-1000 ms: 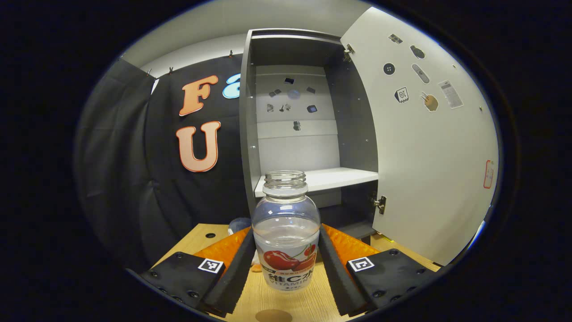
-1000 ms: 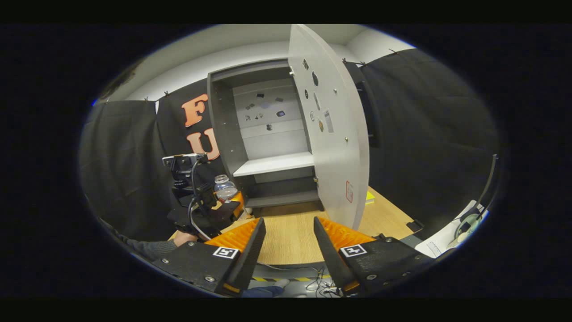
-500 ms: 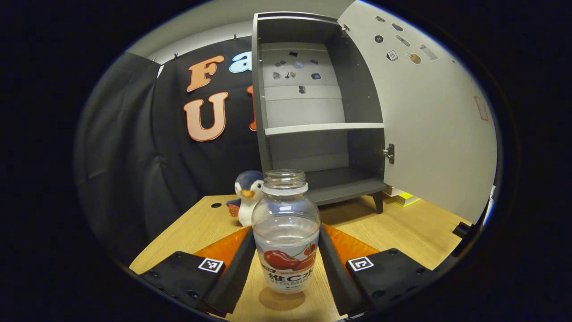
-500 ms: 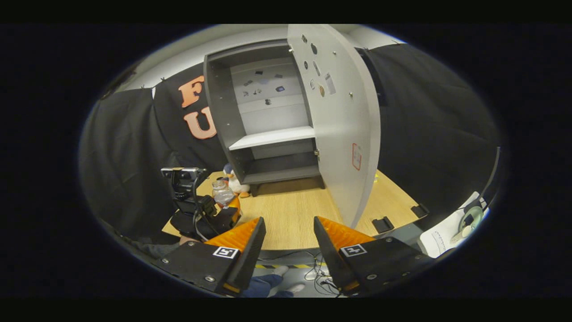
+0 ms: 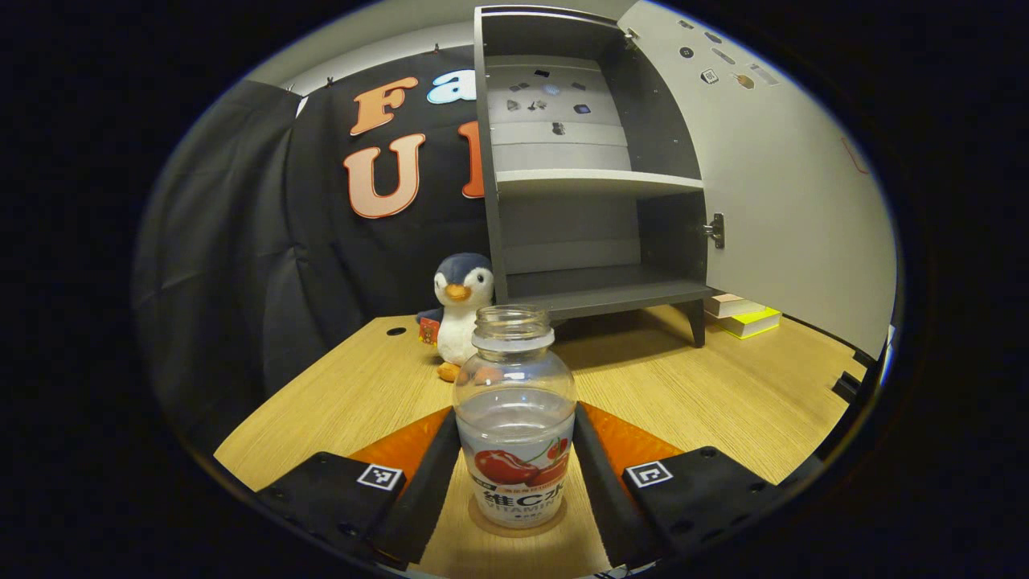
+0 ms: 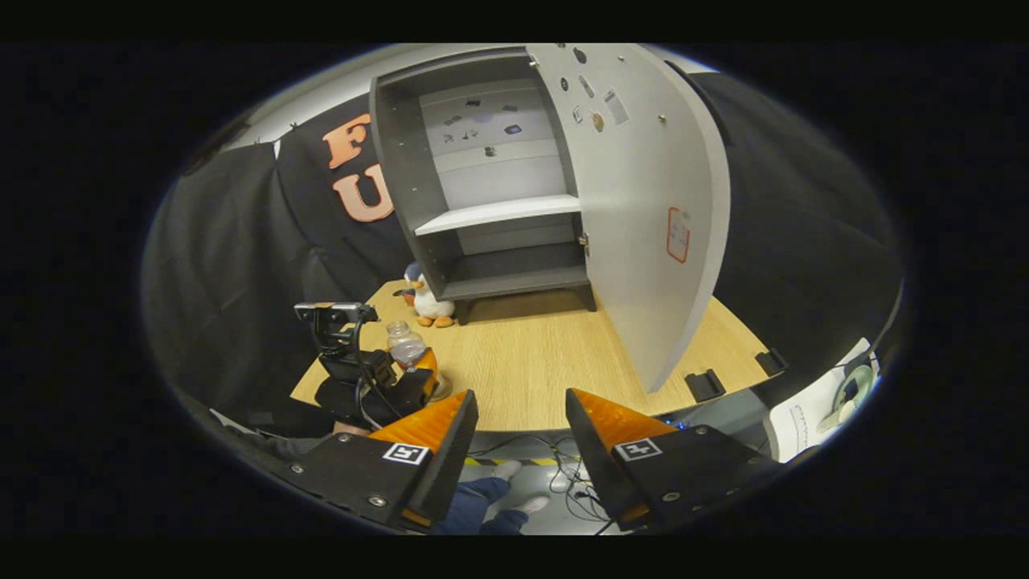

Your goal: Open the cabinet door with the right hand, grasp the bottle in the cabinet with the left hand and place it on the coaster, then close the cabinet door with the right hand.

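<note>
A clear, capless bottle (image 5: 514, 418) with a cherry label stands upright between the fingers of my left gripper (image 5: 515, 420), which is shut on it. Its base meets a round brown coaster (image 5: 514, 531) on the wooden table (image 5: 338, 402). Behind it the grey cabinet (image 5: 595, 233) stands with its door (image 5: 788, 185) swung wide to the right. In the right gripper view, my right gripper (image 6: 518, 418) is open with nothing in it, held off the table's front edge. That view has the left gripper (image 6: 378, 382) with the bottle (image 6: 404, 347) at the left, and the cabinet door (image 6: 651, 209) ahead.
A plush penguin (image 5: 458, 310) sits left of the cabinet, just behind the bottle. Stacked books (image 5: 741, 315) lie under the open door. A person's sleeve (image 6: 265, 418) is behind the left gripper. Cables and shoes (image 6: 514, 498) show on the floor below.
My left gripper has come down and back from the cabinet with the bottle, bringing its base onto the coaster. My right gripper has drawn back from the door, still open.
</note>
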Demonstrator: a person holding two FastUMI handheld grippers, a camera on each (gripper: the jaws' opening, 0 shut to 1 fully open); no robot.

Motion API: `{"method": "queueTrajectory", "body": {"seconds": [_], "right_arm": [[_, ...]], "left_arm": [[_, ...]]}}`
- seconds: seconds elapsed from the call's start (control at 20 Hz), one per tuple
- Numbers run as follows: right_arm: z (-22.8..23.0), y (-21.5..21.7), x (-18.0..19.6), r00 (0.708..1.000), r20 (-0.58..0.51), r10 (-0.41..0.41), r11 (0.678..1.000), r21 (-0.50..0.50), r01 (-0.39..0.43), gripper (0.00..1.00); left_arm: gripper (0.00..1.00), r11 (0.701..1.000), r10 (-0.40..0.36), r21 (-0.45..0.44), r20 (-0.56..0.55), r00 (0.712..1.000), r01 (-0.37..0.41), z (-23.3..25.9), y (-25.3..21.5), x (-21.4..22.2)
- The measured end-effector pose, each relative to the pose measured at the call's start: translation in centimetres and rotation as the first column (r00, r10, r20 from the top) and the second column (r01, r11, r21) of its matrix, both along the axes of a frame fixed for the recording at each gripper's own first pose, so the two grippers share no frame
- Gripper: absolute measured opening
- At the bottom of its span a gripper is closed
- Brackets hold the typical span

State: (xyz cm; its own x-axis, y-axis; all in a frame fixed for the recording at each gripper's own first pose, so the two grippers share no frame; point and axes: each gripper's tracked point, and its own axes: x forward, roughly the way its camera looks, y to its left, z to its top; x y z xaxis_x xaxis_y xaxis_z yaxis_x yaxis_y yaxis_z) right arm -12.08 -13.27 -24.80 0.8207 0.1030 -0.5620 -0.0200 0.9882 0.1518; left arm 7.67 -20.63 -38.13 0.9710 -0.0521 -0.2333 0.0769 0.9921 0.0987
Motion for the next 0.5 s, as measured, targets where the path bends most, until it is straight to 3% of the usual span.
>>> {"method": "queueTrajectory", "body": {"seconds": [0.5], "right_arm": [[-0.24,0.58,-0.48,1.0,-0.019,0.004,1.0,0.016,-0.004,0.69]], "left_arm": [[0.86,1.0,-0.012,0.007,0.029,1.0,0.012,-0.03,0.78,-0.77]]}}
